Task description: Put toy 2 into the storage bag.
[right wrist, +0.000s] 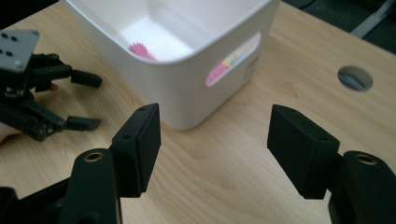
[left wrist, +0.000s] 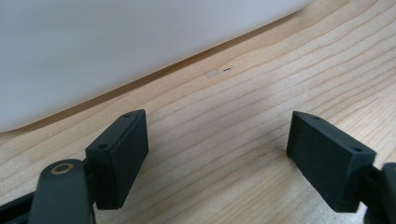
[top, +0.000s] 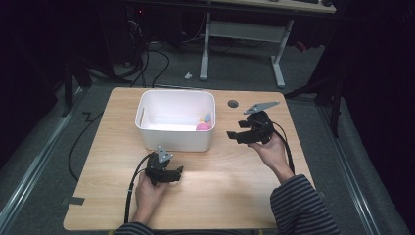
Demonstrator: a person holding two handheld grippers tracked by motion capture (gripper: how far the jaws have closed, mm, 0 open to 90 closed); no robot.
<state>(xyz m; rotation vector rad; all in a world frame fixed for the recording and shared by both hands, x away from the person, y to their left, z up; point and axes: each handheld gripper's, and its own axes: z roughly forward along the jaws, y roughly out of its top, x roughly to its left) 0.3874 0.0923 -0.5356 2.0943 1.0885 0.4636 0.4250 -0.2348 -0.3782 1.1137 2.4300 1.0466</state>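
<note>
the right gripper (top: 234,135), jaws standing apart with nothing between them, is hovering at centre right, pointing left at the white plastic bin (top: 175,141); the pink spiky toy (top: 202,127) is lying inside its right end, nearer this gripper than the released left gripper (top: 176,172)

Two black, blocky jaws of the left gripper (left wrist: 217,158) rising from the bottom edge, set wide apart with nothing between them but bare tabletop. Left jaw joined to a rounded black link with a brass-ringed hole. Beneath them, a light wooden table (left wrist: 261,107) with fine, straight grain running slantwise. Across the upper left, the smooth curved wall of a white plastic bin (left wrist: 116,46), standing on the wood just beyond the jaws, a thin dark shadow along its base. On the wood near that base, a small pale smudge with a short dark dash (left wrist: 219,72).
</note>
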